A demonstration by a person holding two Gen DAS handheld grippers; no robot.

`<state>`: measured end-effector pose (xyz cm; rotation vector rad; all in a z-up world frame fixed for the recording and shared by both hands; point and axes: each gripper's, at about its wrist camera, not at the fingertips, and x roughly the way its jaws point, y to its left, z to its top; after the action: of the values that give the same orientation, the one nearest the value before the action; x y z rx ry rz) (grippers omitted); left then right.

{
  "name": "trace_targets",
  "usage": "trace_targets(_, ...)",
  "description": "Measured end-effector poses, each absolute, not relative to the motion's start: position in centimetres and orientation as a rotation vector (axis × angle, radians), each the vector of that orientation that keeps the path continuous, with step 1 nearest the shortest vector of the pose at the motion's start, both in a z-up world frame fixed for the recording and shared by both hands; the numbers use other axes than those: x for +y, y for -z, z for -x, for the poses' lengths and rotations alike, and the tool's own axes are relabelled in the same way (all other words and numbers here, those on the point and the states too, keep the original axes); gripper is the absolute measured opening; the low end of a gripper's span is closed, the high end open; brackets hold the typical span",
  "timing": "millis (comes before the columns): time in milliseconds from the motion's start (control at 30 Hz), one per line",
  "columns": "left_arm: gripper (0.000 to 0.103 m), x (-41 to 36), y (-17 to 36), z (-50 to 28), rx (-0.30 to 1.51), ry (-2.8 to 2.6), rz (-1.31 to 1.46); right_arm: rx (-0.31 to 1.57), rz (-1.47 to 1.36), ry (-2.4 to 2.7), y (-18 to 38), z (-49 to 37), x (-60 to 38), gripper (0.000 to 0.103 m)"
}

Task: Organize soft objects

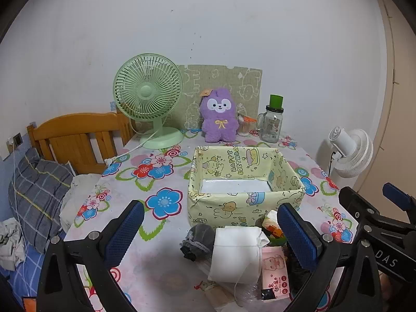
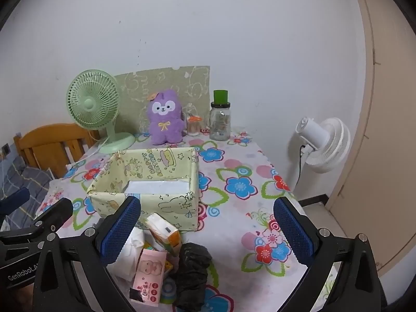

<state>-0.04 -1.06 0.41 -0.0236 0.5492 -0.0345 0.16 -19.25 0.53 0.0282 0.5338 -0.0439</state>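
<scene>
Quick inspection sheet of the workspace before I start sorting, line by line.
Surface: table under a floral cloth.
Job's things: open box, only a white liner in view inside; in front of it a white pouch, grey pouch, pink tissue pack, orange pack, black bag.
Clutter: green fan, purple plush, jar.
Grippers: left tongs and right tongs open, holding nothing.
Cables: fan cord lies on the cloth.
Surroundings: white fan, bed, wall.

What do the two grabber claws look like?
Both the left gripper and the right gripper are black frames with silver screws. Each has two flat fingers covered in bumpy blue pads. White letters are printed on their sides.
</scene>
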Motion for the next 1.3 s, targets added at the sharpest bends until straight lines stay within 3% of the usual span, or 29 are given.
trace_targets(1300,0.103,-1.25,0.08,-0.01,0.567,0.037,0.013,0.528,-0.030,0.035,-0.76,-0.10,-19.43,0.103)
